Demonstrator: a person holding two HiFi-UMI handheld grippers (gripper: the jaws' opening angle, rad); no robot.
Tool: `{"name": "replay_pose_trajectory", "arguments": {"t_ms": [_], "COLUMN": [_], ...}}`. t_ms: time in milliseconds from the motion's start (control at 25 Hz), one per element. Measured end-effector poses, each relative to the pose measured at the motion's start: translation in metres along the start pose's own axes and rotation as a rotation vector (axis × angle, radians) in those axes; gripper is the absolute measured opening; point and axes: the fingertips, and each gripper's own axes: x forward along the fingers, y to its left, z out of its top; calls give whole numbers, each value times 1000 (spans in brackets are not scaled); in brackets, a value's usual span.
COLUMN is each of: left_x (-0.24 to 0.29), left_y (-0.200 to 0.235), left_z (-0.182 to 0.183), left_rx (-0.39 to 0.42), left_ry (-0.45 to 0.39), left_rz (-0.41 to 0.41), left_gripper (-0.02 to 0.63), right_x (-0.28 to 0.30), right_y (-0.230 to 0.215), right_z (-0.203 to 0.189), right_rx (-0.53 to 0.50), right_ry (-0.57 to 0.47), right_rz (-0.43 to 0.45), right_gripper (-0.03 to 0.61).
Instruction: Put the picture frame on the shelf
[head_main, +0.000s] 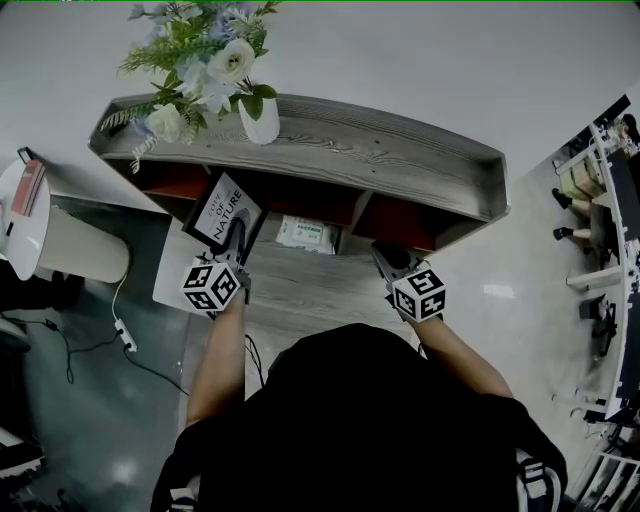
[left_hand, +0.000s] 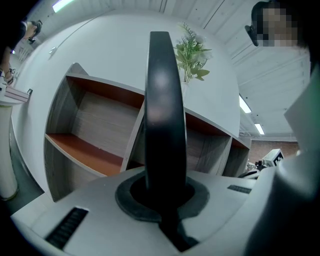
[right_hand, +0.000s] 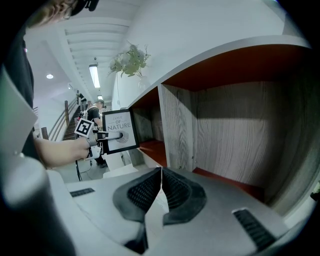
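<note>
The picture frame (head_main: 224, 211), black-edged with a white print reading "NATURE", is held tilted in front of the shelf's left compartment. My left gripper (head_main: 236, 236) is shut on its lower edge. In the left gripper view the frame (left_hand: 164, 115) stands edge-on between the pads, and the shelf's open compartments (left_hand: 97, 125) lie behind it. The grey wooden shelf (head_main: 380, 150) has red-brown inner boards. My right gripper (head_main: 388, 258) is shut and holds nothing, in front of the right compartment (right_hand: 235, 130). The right gripper view also shows the frame (right_hand: 120, 131) off to the left.
A white vase with flowers (head_main: 258, 118) stands on the shelf top at the left. A packet of wipes (head_main: 308, 234) lies in the middle compartment. A white round stand (head_main: 40, 235) is at the left, with a cable (head_main: 125, 335) on the floor. Racks (head_main: 610, 250) line the right side.
</note>
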Motion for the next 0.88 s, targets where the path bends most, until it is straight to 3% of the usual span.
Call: {"name": "replay_pose_trajectory", "arguments": {"t_ms": [880], "left_x": [28], "left_y": [13], "left_z": [3], "left_rx": [-1], "left_ry": [-9], "left_rz": [27], "left_gripper": [28], "right_x": [9], "right_y": [3], "right_z": [-7], "right_rx": [8], "right_ry": [21], "right_rz": [12], "right_gripper": [17]}}
